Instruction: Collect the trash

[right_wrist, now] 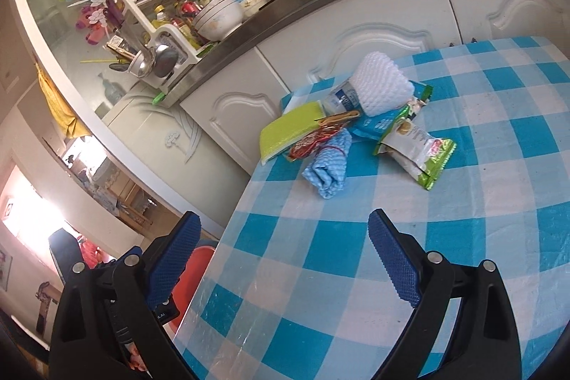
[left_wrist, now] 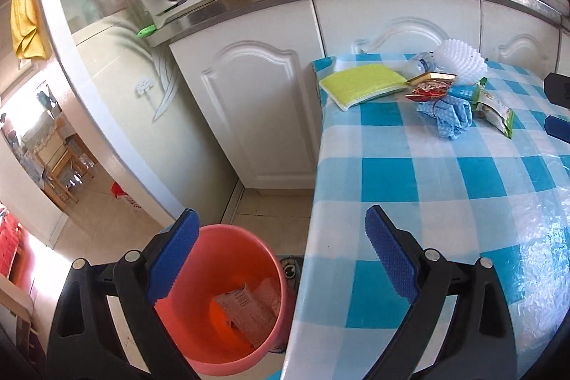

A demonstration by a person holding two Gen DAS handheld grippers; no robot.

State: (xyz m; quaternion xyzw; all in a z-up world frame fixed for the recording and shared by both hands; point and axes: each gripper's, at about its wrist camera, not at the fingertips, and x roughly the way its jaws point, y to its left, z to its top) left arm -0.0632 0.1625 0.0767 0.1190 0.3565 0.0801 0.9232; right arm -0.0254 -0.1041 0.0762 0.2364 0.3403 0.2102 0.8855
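Writing on green snack packet [right_wrist: 416, 148] stays unreadable.

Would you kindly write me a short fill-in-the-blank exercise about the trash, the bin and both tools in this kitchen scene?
1. The orange bin stands on the floor beside the table and already holds a crumpled ____.
2. The tablecloth is checked in white and ____.
3. Both the left tool and the right tool are open and hold ____.
4. The yellow-green sponge lies at the table's ____.

Missing words: wrapper; blue; nothing; corner
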